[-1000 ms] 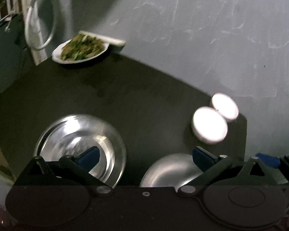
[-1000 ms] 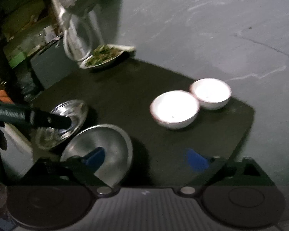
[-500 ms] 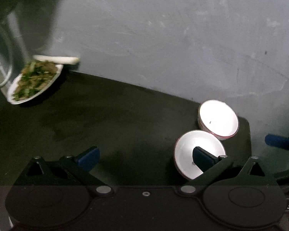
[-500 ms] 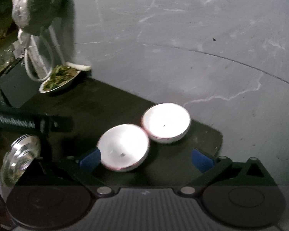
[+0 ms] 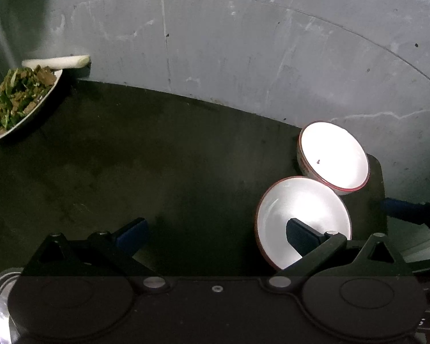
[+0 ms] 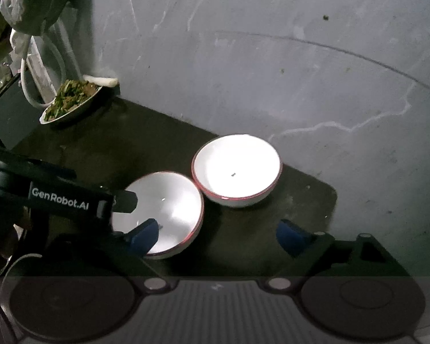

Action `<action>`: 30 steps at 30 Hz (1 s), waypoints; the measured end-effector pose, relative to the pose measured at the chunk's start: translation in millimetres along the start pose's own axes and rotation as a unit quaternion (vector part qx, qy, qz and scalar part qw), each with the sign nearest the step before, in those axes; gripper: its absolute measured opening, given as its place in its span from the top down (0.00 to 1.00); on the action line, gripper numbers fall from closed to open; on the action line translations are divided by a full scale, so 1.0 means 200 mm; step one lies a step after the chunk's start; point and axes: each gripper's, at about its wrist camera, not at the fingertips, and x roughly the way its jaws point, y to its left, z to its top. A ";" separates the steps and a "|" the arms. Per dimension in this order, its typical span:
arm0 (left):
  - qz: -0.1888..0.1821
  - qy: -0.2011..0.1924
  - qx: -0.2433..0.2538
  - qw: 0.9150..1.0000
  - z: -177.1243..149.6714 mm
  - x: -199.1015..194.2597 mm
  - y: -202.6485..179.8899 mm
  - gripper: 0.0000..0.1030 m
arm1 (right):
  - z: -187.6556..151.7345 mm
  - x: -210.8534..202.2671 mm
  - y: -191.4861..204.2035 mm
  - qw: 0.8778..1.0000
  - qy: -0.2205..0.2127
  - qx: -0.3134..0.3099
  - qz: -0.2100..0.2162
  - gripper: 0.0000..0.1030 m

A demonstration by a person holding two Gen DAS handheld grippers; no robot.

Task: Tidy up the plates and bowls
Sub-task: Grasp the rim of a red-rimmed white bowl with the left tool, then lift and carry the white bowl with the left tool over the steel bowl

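two white bowls, the near bowl [image 6: 169, 209] touching the far bowl [image 6: 236, 169], sit on the dark table [image 5: 129, 157]. left claw [image 5: 215, 232] wide open, empty; right claw [image 6: 218, 233] closing, nothing gripped.

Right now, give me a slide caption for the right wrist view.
Right gripper, closing, nothing grasped, above two white bowls on a dark mat.

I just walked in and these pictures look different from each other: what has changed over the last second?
Both grippers swung away from the steel dishes toward the two white bowls. The left gripper now has one finger over the near bowl; the right gripper, jaws closing, grips nothing, though one finger overlaps that bowl. Nothing was picked up or released. The far bowl, the plate of food and the dark mat stayed put.
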 end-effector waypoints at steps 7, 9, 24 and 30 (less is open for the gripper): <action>-0.020 0.002 0.000 1.000 0.00 0.01 0.00 0.19 | 0.00 0.03 -0.01 1.000 0.005 0.007 0.006 0.20; -0.027 0.005 0.000 1.000 0.00 0.01 -0.01 0.27 | -0.01 0.03 -0.01 1.000 0.007 0.009 0.009 0.25; -0.071 0.009 -0.014 0.997 -0.05 0.00 -0.03 0.87 | 0.01 0.05 0.02 0.998 0.020 0.035 0.045 0.70; -0.083 0.005 -0.039 0.996 -0.08 -0.01 -0.02 0.91 | 0.01 0.05 0.02 0.997 0.026 0.060 0.050 0.78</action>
